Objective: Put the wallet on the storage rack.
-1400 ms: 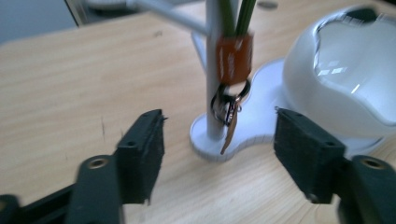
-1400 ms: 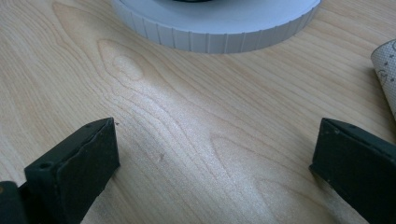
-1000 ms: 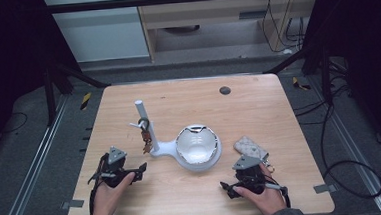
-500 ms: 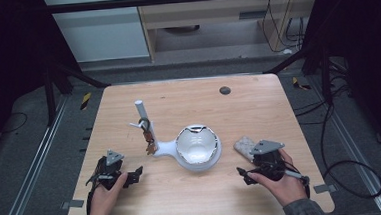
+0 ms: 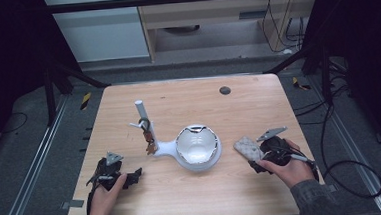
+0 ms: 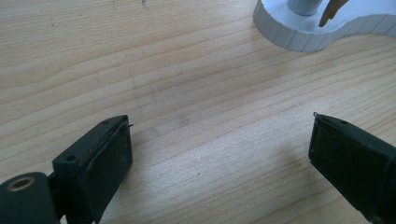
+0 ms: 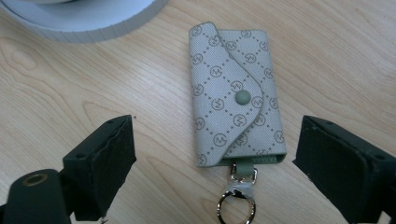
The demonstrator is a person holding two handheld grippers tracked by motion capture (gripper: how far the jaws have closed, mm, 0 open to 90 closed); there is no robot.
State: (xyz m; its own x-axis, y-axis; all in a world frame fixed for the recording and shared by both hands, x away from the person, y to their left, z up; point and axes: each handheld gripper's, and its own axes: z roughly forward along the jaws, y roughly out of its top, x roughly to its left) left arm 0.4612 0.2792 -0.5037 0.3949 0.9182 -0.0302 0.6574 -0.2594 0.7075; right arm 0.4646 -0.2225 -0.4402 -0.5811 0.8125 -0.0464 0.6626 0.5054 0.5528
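Grey patterned fabric, the key pouch [image 7: 236,95] lay flat between our right gripper [image 7: 212,154]'s spread, just-narrowing jaws, untouched, so we judged they could skid over it, while our left gripper [image 6: 219,149] gaped empty.

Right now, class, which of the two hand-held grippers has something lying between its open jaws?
The right hand-held gripper: the patterned grey key pouch lies flat on the table between its jaws, untouched. The left hand-held gripper frames bare wood.
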